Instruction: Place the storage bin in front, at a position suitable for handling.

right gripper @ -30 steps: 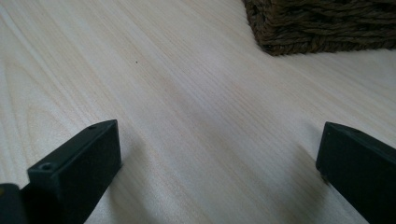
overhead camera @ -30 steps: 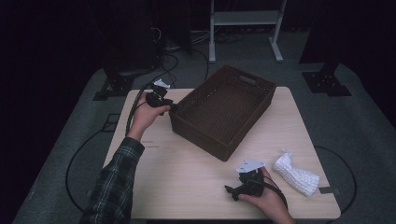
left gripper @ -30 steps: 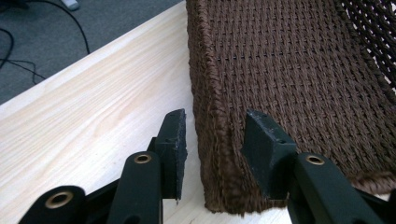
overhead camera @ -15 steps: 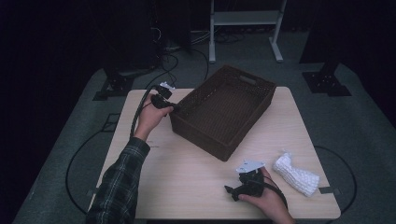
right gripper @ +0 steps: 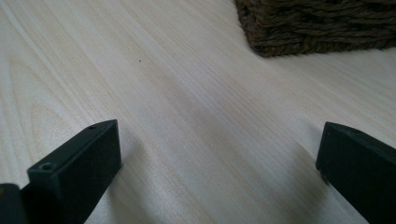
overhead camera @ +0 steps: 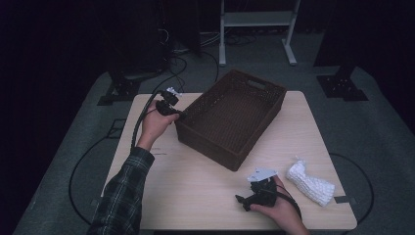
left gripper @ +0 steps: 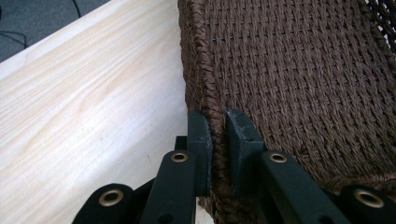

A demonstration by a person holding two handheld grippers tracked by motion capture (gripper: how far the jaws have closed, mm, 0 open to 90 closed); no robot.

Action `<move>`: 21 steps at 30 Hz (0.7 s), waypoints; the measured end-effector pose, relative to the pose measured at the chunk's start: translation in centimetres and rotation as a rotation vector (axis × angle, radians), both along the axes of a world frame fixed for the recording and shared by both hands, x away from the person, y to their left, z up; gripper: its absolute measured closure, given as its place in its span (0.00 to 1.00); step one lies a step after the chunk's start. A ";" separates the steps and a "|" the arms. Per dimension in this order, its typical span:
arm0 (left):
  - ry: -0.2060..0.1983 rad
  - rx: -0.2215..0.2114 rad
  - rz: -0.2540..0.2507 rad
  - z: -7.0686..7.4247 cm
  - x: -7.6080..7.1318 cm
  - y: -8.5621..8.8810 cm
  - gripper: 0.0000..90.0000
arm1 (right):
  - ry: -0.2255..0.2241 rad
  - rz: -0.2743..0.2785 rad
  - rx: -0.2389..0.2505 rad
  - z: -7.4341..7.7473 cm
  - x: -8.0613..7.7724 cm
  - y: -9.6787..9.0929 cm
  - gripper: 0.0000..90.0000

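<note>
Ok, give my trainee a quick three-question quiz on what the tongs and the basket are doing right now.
1. True or false: the left tongs are clamped on the rim of the brown woven basket.
2. Where does the white cloth lie? A) inside the basket B) on the table, by the right tongs C) on the floor
3. How do the right tongs stand, open or shut?

Key:
1. True. The jaws have just been closing, with the rim between them; the pads now press on it.
2. B
3. Open, with bare table between the jaws.
</note>
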State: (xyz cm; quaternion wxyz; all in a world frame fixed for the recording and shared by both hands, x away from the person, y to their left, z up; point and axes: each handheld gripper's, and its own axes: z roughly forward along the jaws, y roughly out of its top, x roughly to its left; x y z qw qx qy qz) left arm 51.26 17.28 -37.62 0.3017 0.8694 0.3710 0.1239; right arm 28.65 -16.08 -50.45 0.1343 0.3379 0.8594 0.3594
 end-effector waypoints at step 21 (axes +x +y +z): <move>0.020 0.010 0.006 0.3 -4.1 2.8 0.88 | -0.002 0.002 -0.002 0.0 0.0 0.0 0.00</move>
